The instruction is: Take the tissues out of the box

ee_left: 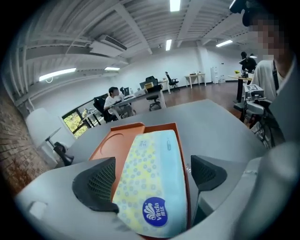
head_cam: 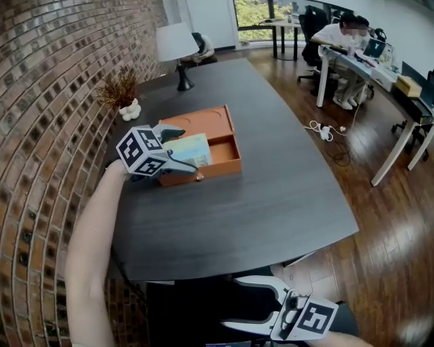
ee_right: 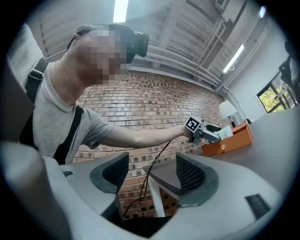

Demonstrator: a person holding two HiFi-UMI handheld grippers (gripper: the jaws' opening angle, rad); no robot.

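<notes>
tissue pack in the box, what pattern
Soft tissue pack: small dots on yellow and blue; left gripper view.

Bright and even under ceiling strip lights (ee_left: 174,4), with daylight through far windows (head_cam: 261,10). Pale sheen across the dark table (head_cam: 271,203), shadows faint and soft. Heavily bowed toward the edges (black vignette around both gripper views). Soft-focused at the near end of the tissue pack (ee_left: 150,201); blown out at the tubes overhead.

The left arm (head_cam: 95,230) stretches forward, bare, and the left gripper (head_cam: 184,149) at its end has its jaws wide apart. The right gripper (head_cam: 237,303) hangs low near the body, jaws apart and gripping nothing.
</notes>
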